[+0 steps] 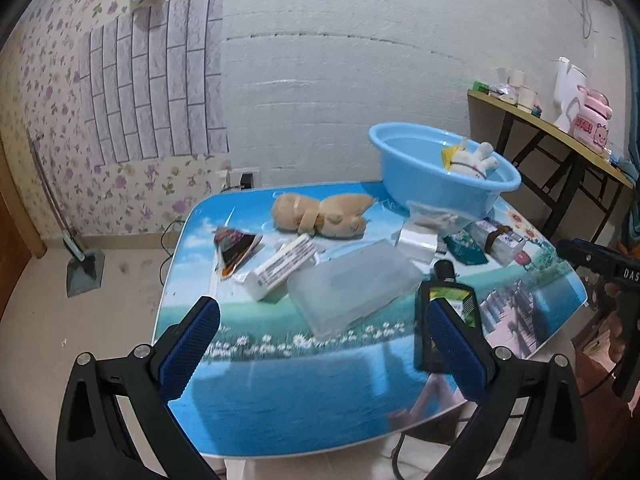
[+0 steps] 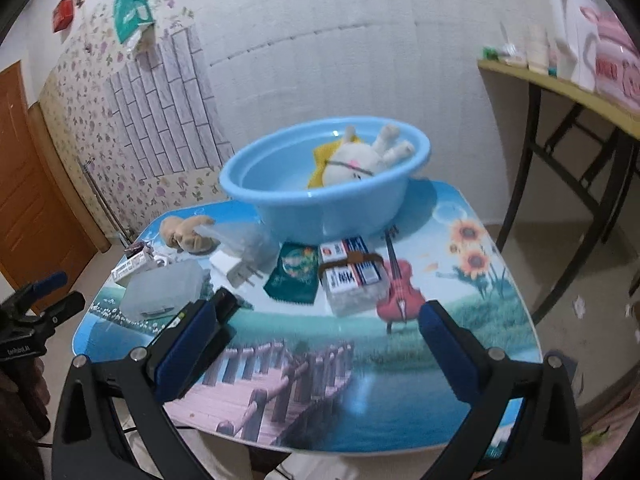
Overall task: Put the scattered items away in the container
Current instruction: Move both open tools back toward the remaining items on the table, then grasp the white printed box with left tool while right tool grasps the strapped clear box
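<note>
Several items lie on the table [image 2: 460, 320] before the blue basin [image 2: 320, 200], which holds a white plush toy [image 2: 360, 160]. Largest, the clear plastic case [image 1: 352, 284] looks stiff, light and slippery: best pinched across its narrow edge. A tan plush dog [image 1: 320, 216] is soft; grab anywhere. Smaller, the banded packet bundle [image 2: 350, 274] seems firm. Both left gripper [image 1: 320, 340] and right gripper [image 2: 320, 340] gape wide, empty.

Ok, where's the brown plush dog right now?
The brown plush dog lies on its side at the table's far end, left of the blue basin in the left wrist view, just beyond the white box.
</note>
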